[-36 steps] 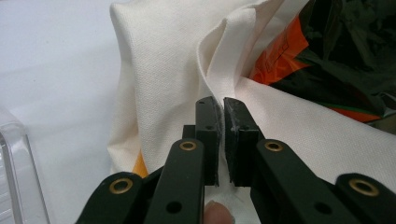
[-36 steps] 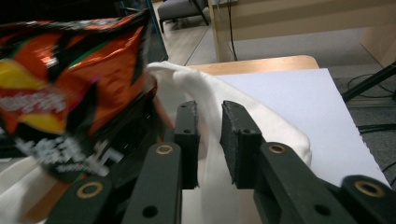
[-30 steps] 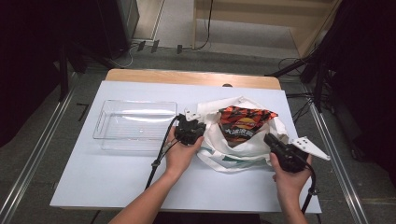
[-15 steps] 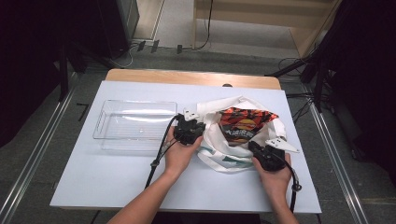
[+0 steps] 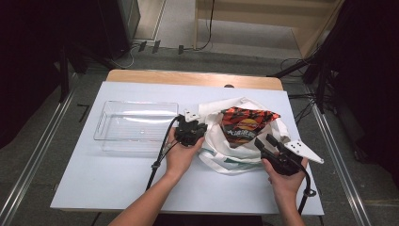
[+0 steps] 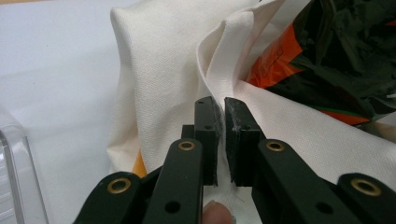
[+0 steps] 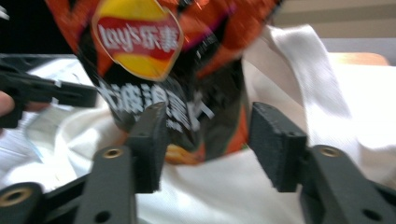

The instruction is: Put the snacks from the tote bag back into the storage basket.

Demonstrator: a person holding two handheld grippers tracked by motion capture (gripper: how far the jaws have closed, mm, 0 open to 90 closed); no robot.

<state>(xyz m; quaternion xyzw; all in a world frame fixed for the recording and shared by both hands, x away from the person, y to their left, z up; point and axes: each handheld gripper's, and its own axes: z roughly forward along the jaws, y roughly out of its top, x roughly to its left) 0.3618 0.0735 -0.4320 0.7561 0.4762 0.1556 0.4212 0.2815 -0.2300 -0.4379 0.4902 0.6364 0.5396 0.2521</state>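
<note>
Left gripper [image 6: 221,140] clamped on tote bag [image 5: 221,157] rim; right gripper [image 5: 269,144], jaws just opening and apart, reaching for chip bag [image 5: 244,125] at 11 o'clock. Next: close on it, lift out.

The high view looks forward and down from above the person's side onto the white table [image 5: 117,183], far enough to take in its whole top. The left gripper view rides low and very near, facing along its jaws into the white cloth bag [image 6: 159,70]. The right gripper view faces along its jaws, close before the chip bag [image 7: 154,60]. All three share the cloth bag and the chip bag standing in it.
</note>
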